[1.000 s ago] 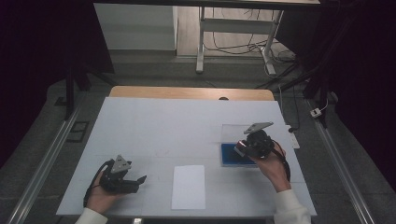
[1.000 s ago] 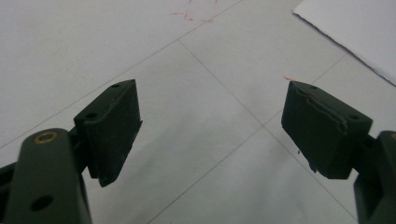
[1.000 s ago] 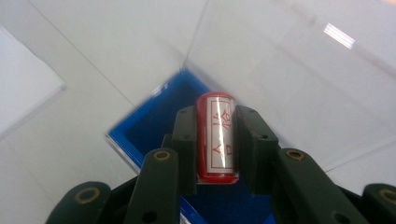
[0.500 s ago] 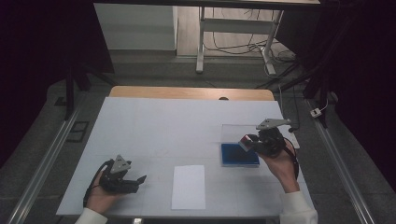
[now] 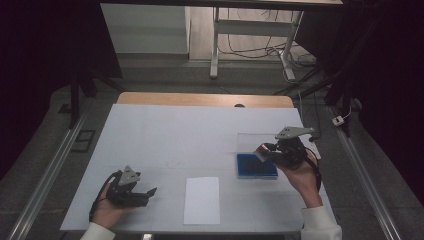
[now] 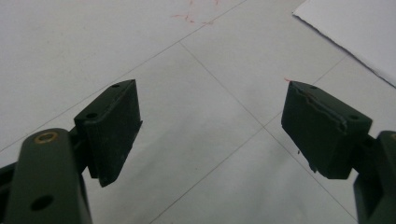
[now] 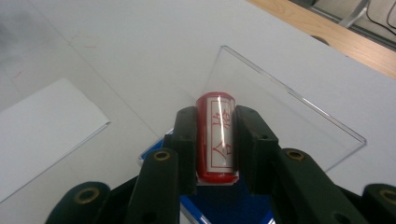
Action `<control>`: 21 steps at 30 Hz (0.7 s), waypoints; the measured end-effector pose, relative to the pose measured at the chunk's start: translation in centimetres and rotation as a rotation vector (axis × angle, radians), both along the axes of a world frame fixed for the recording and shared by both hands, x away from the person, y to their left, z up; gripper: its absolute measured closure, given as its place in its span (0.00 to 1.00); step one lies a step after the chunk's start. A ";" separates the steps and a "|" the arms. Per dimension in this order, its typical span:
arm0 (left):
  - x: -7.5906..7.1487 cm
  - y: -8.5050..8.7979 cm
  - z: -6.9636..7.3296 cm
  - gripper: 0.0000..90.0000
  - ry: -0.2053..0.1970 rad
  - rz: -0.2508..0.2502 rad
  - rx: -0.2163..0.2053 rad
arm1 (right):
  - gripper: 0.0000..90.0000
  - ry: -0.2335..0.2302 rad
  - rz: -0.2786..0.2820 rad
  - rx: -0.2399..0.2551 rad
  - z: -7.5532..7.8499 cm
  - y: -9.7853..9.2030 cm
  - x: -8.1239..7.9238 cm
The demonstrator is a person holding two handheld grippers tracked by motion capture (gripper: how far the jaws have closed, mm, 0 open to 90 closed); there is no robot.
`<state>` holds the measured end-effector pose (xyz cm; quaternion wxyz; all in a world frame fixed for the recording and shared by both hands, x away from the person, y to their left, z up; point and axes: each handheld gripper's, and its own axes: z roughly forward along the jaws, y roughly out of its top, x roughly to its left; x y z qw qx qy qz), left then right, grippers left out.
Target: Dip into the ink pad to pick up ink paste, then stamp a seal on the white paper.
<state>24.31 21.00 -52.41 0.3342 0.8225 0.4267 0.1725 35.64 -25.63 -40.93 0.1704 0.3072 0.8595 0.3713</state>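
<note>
My right gripper (image 5: 262,149) (image 7: 215,122) is shut on a red cylindrical stamp (image 7: 218,140) with a white label bearing red characters. It holds the stamp (image 5: 260,152) just above a blue ink pad (image 5: 256,166) (image 7: 229,206), whose clear lid (image 5: 252,140) (image 7: 280,112) stands open behind it. A white sheet of paper (image 5: 202,200) (image 7: 42,130) lies at the table's front middle. My left gripper (image 5: 148,195) (image 6: 210,116) rests open on the table at the front left, nothing between its jaws, with the paper's corner (image 6: 355,32) off to its right.
A large white mat (image 5: 190,135) covers the table, with a wooden strip (image 5: 200,99) along its far edge. A white cabinet (image 5: 145,27) and a desk frame with cables (image 5: 250,35) stand beyond the table.
My right gripper has lifted the stamp up off the blue pad and drifted a little to the right. The left hand has stayed put.
</note>
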 end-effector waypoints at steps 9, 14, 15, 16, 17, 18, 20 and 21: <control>0.1 0.0 0.0 0.22 0.000 -0.002 -0.003 | 0.78 0.002 0.059 0.011 0.4 1.4 -0.8; 0.1 0.0 0.0 0.22 0.000 -0.003 -0.003 | 0.78 0.003 0.089 0.001 0.5 2.2 -1.2; 0.1 0.0 0.0 0.22 0.000 -0.002 -0.004 | 0.78 0.004 0.097 -0.002 0.4 2.3 -1.3; 0.1 0.0 0.0 0.22 -0.001 0.000 -0.003 | 0.78 0.007 0.101 -0.004 0.4 2.5 -1.3; 0.1 0.0 0.0 0.22 -0.002 -0.001 -0.002 | 0.78 0.010 0.104 -0.003 0.3 2.7 -1.4; 0.1 0.0 0.0 0.22 -0.001 -0.003 -0.003 | 0.78 0.009 0.112 -0.008 0.3 2.8 -1.4; 0.1 0.0 0.0 0.22 0.000 -0.006 -0.002 | 0.78 0.015 0.115 -0.010 0.2 3.2 -1.5; 0.1 0.0 0.0 0.22 -0.001 -0.006 -0.004 | 0.78 0.017 0.119 -0.007 0.1 3.3 -1.6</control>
